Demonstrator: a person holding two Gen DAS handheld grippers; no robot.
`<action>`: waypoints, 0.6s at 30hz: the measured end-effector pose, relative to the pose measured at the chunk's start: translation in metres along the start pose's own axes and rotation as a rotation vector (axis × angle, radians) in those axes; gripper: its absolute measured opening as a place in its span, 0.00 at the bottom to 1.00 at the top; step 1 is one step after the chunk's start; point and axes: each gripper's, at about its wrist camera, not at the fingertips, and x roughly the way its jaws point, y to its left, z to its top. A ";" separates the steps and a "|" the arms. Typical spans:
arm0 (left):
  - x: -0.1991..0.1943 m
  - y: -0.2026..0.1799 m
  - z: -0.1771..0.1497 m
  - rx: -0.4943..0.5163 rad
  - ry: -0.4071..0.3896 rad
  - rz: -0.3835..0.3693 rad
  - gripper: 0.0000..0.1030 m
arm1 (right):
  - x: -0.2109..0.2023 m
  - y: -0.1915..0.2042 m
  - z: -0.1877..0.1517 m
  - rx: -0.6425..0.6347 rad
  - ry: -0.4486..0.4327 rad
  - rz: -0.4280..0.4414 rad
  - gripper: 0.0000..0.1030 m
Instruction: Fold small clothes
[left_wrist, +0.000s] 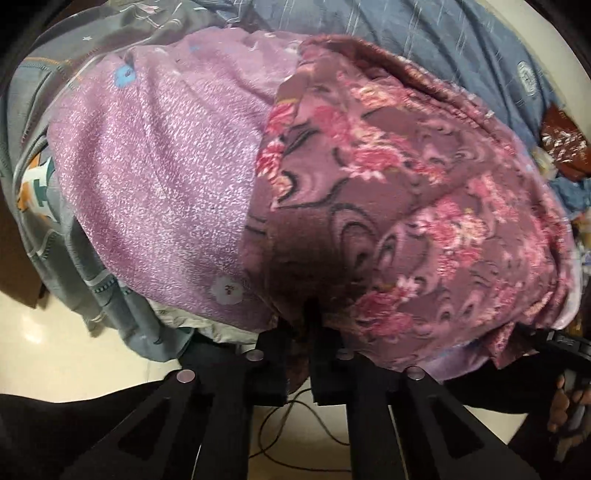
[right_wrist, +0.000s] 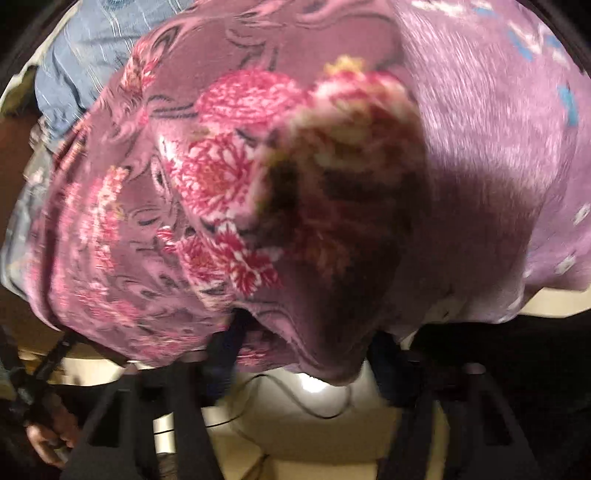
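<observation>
A maroon fleece garment with pink flowers (left_wrist: 388, 184) lies on a lilac speckled cloth (left_wrist: 155, 166) at the bed's edge. My left gripper (left_wrist: 301, 332) points down at its near hem. The jaws are shut on that hem, and a strip of fabric shows between them. In the right wrist view the same floral garment (right_wrist: 147, 184) fills the frame, blurred, with the lilac cloth (right_wrist: 498, 129) to the right. The fingers of my right gripper (right_wrist: 306, 358) stand well apart on either side of a drooping fold. Fabric hides their tips, and I see no pad pressing.
Grey printed bedding (left_wrist: 74, 258) hangs at the left and a blue-grey striped cloth (left_wrist: 443, 44) lies behind. More clothes (left_wrist: 565, 147) are piled at the right. Below is a cream floor (left_wrist: 55, 350) with a cable (left_wrist: 295, 424). A hand (left_wrist: 561, 406) holds the other gripper.
</observation>
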 end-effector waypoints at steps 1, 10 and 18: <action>-0.005 0.004 -0.002 -0.010 0.000 -0.026 0.04 | -0.004 -0.001 -0.001 -0.012 0.002 -0.014 0.07; -0.053 0.002 -0.001 0.010 -0.036 -0.245 0.03 | -0.083 0.021 -0.018 -0.187 0.018 0.215 0.05; -0.117 0.021 0.002 0.029 -0.078 -0.392 0.03 | -0.185 0.045 0.008 -0.269 -0.170 0.593 0.05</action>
